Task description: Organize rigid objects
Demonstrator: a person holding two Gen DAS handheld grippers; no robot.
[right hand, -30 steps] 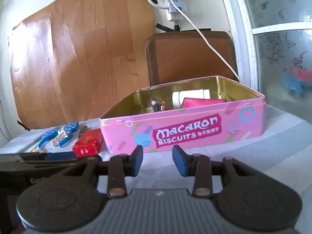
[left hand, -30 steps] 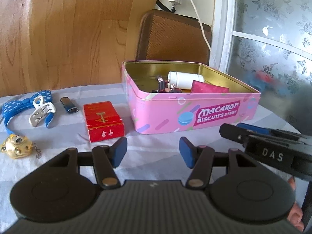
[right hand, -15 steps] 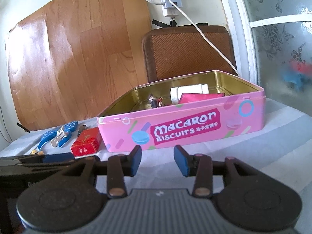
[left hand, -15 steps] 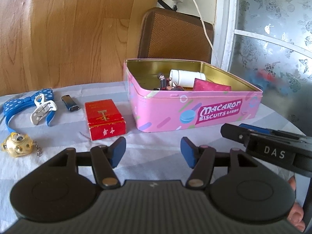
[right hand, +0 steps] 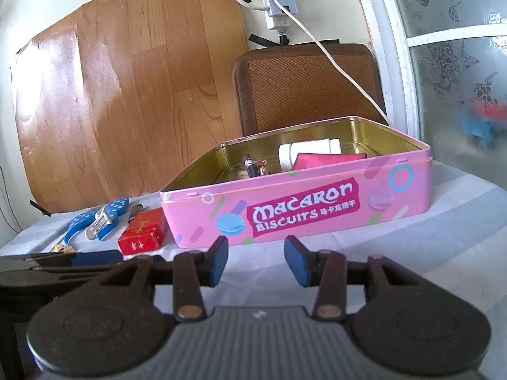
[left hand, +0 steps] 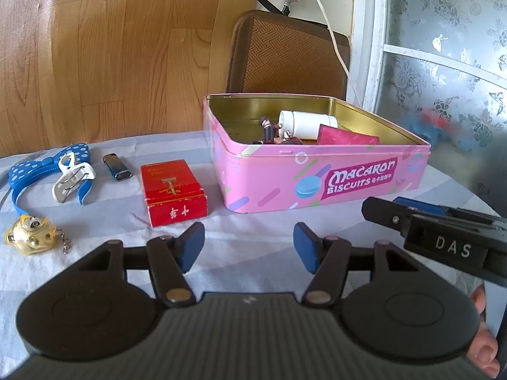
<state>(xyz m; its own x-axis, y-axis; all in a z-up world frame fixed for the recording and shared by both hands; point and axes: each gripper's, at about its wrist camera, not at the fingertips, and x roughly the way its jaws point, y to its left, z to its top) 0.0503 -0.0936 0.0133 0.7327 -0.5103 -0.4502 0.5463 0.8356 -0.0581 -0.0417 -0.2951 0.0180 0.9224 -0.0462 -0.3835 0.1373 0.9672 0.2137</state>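
An open pink biscuit tin (left hand: pixel 317 177) (right hand: pixel 301 209) stands on the cloth-covered table and holds a white bottle (left hand: pixel 305 123), a small figurine (left hand: pixel 269 129) and a pink packet (left hand: pixel 345 137). Left of it lie a red box (left hand: pixel 172 188) (right hand: pixel 142 231), a lighter (left hand: pixel 117 167), a blue dotted hairband (left hand: pixel 47 171) with a white clip (left hand: pixel 71 179), and a gold keychain (left hand: pixel 28 234). My left gripper (left hand: pixel 248 247) is open and empty, short of the red box and tin. My right gripper (right hand: pixel 255 259) is open and empty in front of the tin.
A brown chair back (left hand: pixel 288 53) stands behind the table against a wood-panelled wall. A white cable (right hand: pixel 332 53) hangs from a power strip behind the tin. A frosted glass door (left hand: pixel 443 63) is at the right. The table's right edge curves past the tin.
Both grippers have drawn back and risen slightly, so the tin and the objects sit a little farther off. Both stay open and empty. Nothing on the table moved.
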